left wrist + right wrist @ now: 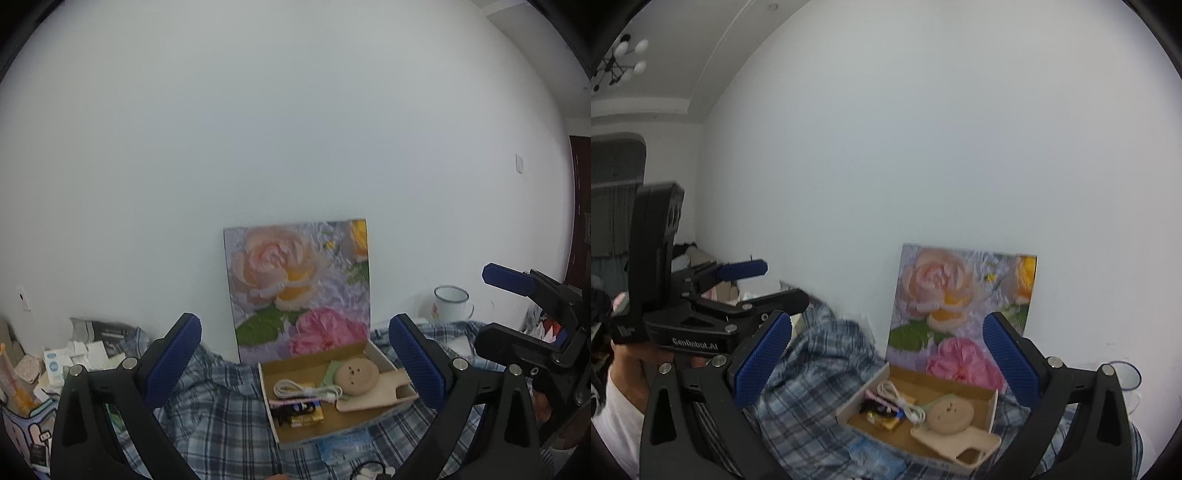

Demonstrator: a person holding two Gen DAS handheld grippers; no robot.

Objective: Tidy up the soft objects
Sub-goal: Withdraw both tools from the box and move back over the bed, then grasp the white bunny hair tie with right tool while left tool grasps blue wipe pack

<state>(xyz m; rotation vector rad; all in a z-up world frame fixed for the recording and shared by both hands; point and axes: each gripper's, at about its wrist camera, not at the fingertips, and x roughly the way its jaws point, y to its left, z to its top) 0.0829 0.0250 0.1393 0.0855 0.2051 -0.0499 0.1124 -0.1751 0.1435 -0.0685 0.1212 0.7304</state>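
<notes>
An open cardboard box (380,356) (993,404) lies on a blue plaid cloth (218,413) (809,387). Inside it are a round beige plush face (356,374) (951,415), a beige phone case (384,397) (964,448), a coiled white cable (299,389) (897,398) and small yellow and dark items. My left gripper (295,358) hovers open above and in front of the box, empty. My right gripper (888,360) is open too, held above the box's near side. Each gripper shows in the other's view: the right gripper (517,295) and the left gripper (750,280).
A flower painting (299,284) (960,314) leans on the white wall behind the box. A white enamel mug (448,304) stands at the right. Boxes, papers and a cartoon bag (26,432) crowd the left. A blue packet (343,445) (875,456) lies in front of the box.
</notes>
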